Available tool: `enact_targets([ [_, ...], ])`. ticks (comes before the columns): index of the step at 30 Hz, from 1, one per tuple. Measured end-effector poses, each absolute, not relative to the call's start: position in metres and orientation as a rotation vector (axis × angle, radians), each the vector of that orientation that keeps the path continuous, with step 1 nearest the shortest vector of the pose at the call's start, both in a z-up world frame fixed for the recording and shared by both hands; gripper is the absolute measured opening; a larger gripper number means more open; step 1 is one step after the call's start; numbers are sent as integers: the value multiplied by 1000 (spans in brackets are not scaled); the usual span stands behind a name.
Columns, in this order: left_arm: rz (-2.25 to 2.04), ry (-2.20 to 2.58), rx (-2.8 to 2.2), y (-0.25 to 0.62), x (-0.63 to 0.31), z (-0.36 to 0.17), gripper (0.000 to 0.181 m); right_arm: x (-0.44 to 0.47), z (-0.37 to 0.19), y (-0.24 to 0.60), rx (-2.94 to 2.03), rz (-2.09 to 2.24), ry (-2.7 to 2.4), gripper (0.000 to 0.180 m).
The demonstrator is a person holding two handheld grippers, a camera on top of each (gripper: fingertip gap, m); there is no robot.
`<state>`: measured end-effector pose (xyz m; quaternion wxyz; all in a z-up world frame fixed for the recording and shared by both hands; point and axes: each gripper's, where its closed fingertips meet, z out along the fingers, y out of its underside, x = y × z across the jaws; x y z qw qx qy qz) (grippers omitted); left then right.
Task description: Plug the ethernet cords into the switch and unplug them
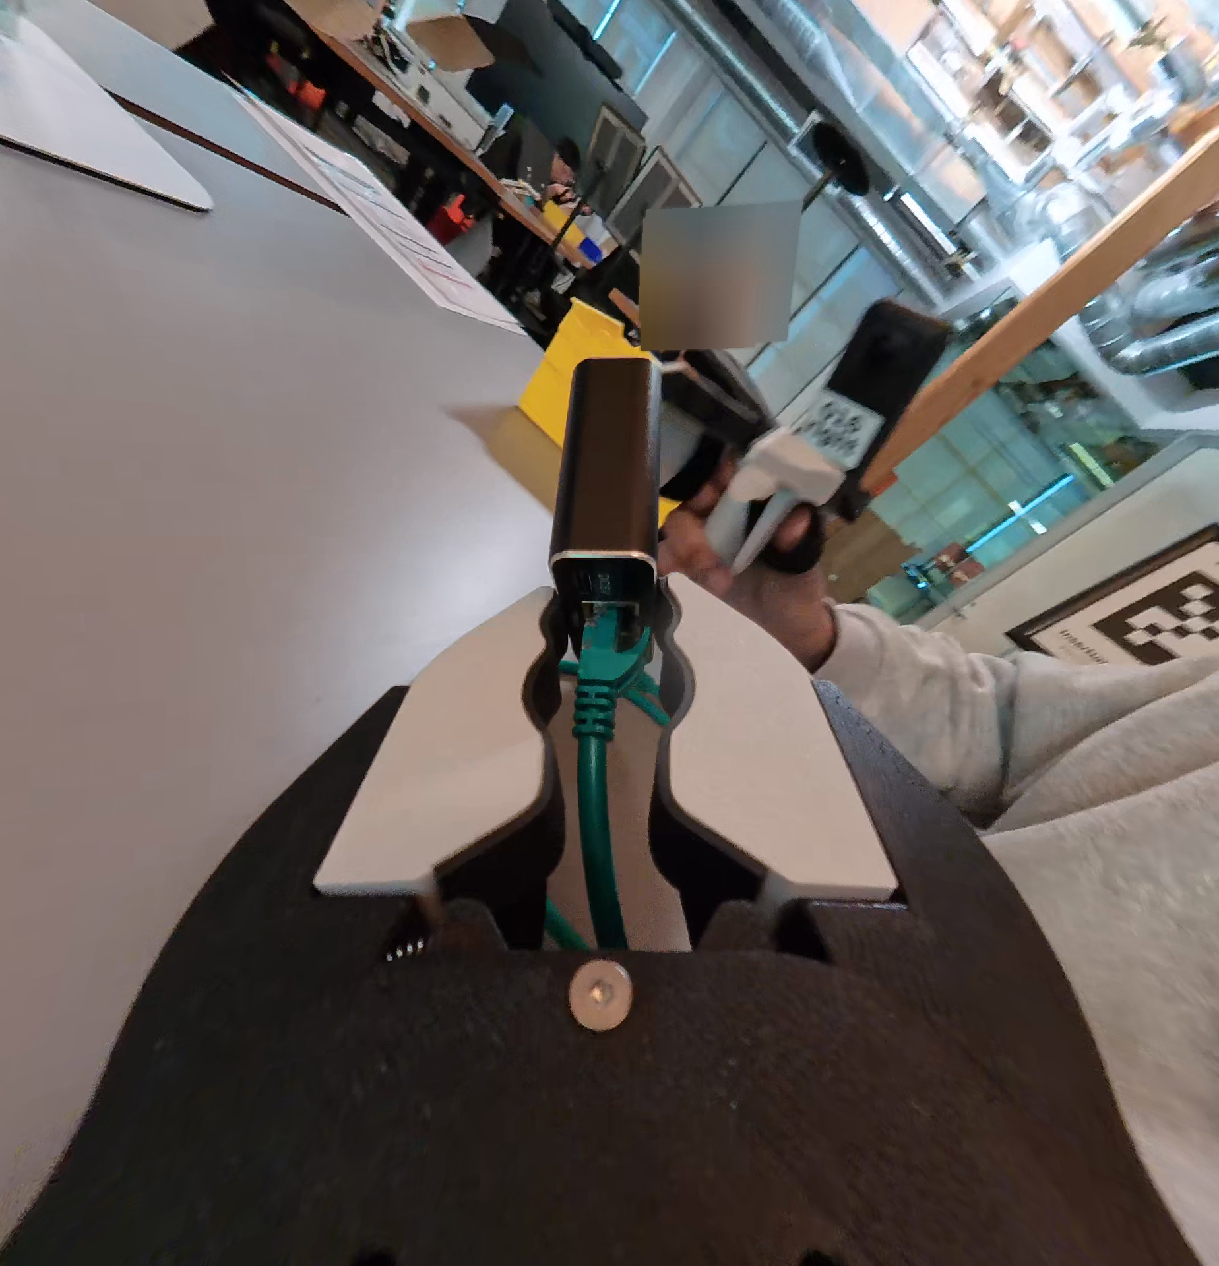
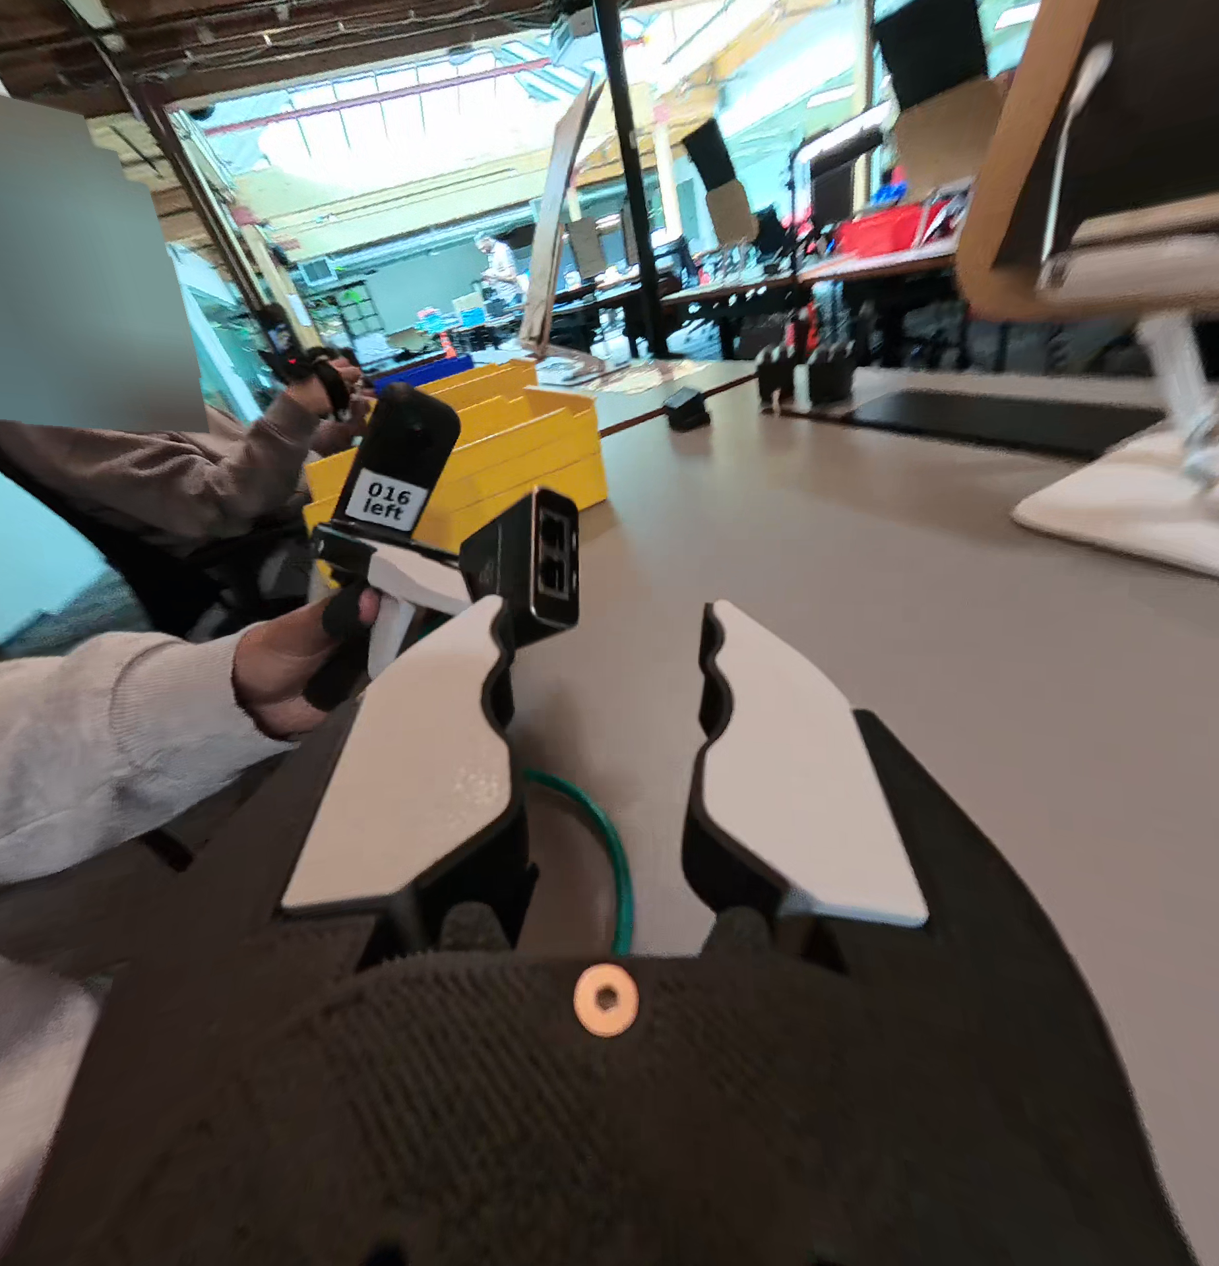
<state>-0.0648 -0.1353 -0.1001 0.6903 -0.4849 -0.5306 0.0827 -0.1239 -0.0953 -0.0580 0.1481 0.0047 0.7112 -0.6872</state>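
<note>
Left tongs [image 1: 607,603] clamp the switch [image 1: 610,466], raised off the bench [image 2: 867,582]; green cord [image 1: 596,692] plugged in. Right tongs [image 2: 603,640] wide open, empty. Next, probably: pinch that plug, pull straight out.

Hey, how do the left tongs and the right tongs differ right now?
The left tongs are closed on the black switch, while the right tongs stand open and hold nothing. A green ethernet cord runs between the left tongs into the switch; the right tongs have only a loop of that cord on the table below. Both have pale, wavy-edged fingers on black bodies.
</note>
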Motion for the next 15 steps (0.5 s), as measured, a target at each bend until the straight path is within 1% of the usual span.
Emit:
enact_targets([
  [3, 238, -1202, -1130, -140, -67, -108, 27, -113, -34, -103, -175, -2033, 2154, 42],
  [5, 202, -1191, -1111, -141, -69, -107, 27, -100, -15, -116, -319, -2038, 2216, 37],
  [11, 135, -1219, -953, -160, -72, -107, 26, -25, 53, -197, -747, -2056, 2172, 31],
  [15, 161, -1208, -917, -169, -73, -103, 26, 44, 65, -270, -959, -1847, 2166, 32],
])
